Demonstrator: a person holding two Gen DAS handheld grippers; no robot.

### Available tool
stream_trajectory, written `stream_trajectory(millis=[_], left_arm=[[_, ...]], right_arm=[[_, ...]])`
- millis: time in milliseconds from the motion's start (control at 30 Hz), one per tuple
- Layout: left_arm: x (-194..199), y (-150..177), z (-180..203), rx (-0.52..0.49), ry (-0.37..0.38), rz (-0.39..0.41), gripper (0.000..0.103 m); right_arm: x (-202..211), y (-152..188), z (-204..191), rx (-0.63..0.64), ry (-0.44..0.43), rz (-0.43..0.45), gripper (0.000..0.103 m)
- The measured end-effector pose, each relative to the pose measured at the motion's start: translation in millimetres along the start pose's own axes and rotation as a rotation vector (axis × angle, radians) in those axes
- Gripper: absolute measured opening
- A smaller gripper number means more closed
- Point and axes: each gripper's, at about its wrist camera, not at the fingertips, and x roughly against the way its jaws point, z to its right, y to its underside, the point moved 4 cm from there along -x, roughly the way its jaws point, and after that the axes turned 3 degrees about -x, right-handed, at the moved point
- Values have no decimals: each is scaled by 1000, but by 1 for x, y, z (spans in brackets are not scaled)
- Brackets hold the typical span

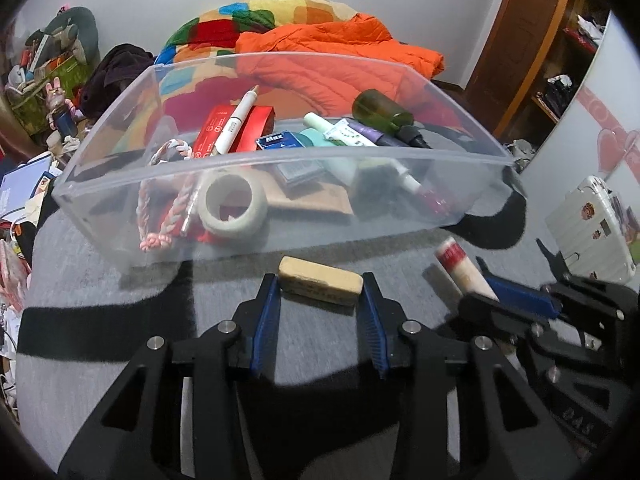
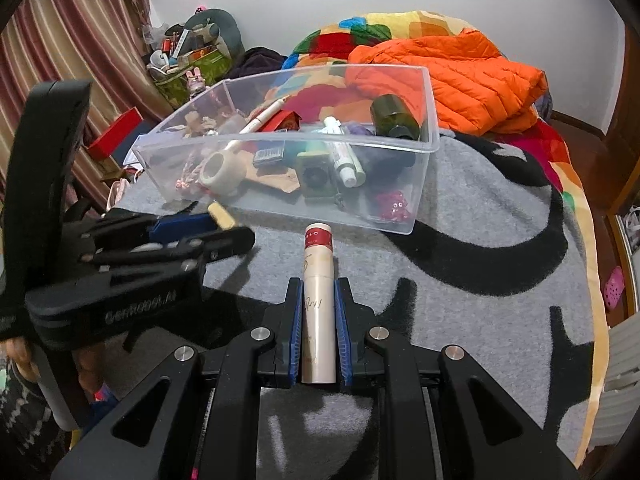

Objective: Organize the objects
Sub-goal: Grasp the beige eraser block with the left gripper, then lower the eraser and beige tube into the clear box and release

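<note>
Left gripper (image 1: 320, 286) grasps the eraser (image 1: 321, 280); right gripper (image 2: 319, 296) clenches a tube (image 2: 318, 304) (blue "Max" box (image 1: 280, 141) in bin (image 1: 256, 240)).

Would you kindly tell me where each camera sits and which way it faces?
Left wrist: on the left gripper, looking down its fingers at an eraser between them before the clear bin; the right gripper shows at right.
Right wrist: on the right gripper, shut on a cream tube, facing the bin; the left gripper and a hand show at left.
Shared: bin, eraser, tube, orange jacket.
</note>
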Motion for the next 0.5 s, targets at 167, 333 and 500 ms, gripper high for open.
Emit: stream_trajectory(millis=[167, 333, 500], left_arm=[[20, 2, 2, -12, 4, 46, 40], [41, -6, 1, -12, 20, 99, 40], [60, -20, -5, -9, 21, 159, 40]], right_arm=[[9, -7, -4, 11, 9, 28, 14], [20, -19, -10, 23, 10, 67, 14], [30, -38, -17, 40, 22, 115, 14]])
